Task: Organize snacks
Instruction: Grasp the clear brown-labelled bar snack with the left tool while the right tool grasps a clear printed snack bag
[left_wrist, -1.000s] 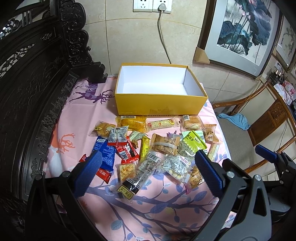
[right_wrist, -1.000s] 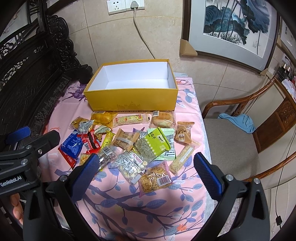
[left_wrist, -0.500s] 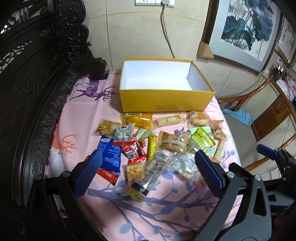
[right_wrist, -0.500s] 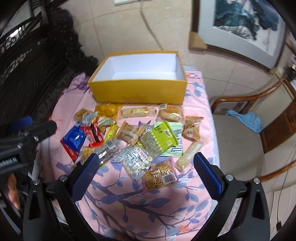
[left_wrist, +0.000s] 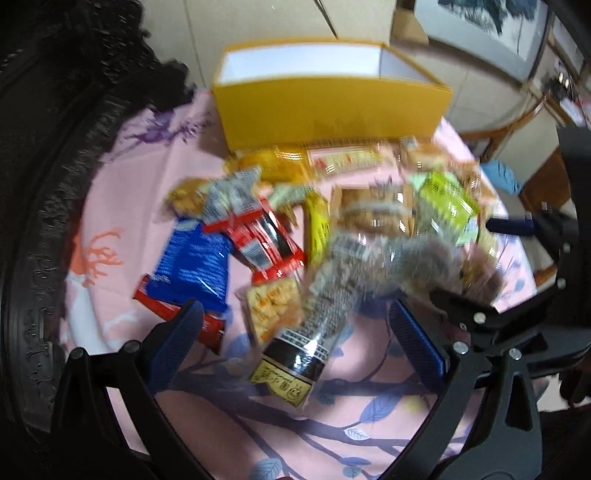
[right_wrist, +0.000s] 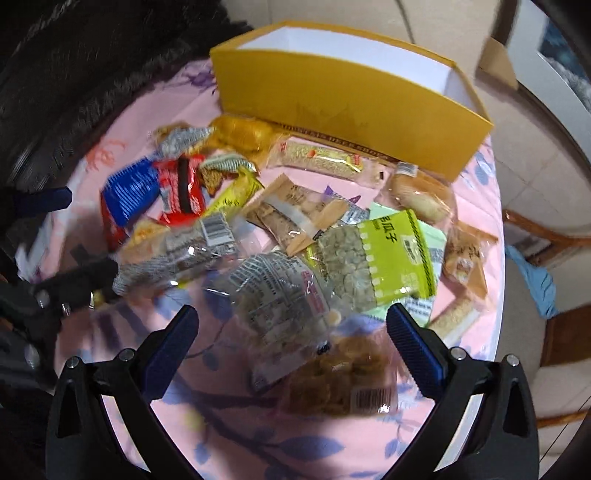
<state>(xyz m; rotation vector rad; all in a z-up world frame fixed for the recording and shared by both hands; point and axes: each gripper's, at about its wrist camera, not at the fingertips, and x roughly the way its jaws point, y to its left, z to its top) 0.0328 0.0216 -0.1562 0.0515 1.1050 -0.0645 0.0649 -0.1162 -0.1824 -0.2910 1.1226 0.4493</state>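
Our left hand-held gripper hangs with its fingers spread wide over a long clear packet, holding nothing. Our right hand-held gripper is just as wide apart above a clear bag of nuts. Beyond them the snacks lie heaped on the pink tabletop. Farthest back sits the yellow box, its visible white interior bare.

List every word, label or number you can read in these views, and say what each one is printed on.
"瓜子": on the lime-green seed packet, right wrist view; the character before it is not clear.
Barcodes on the clear nut packet and the brown snack bag: digits too small.
Yellow label on the long dark-ended packet: blurred.
All other wrappers: blurred by motion.
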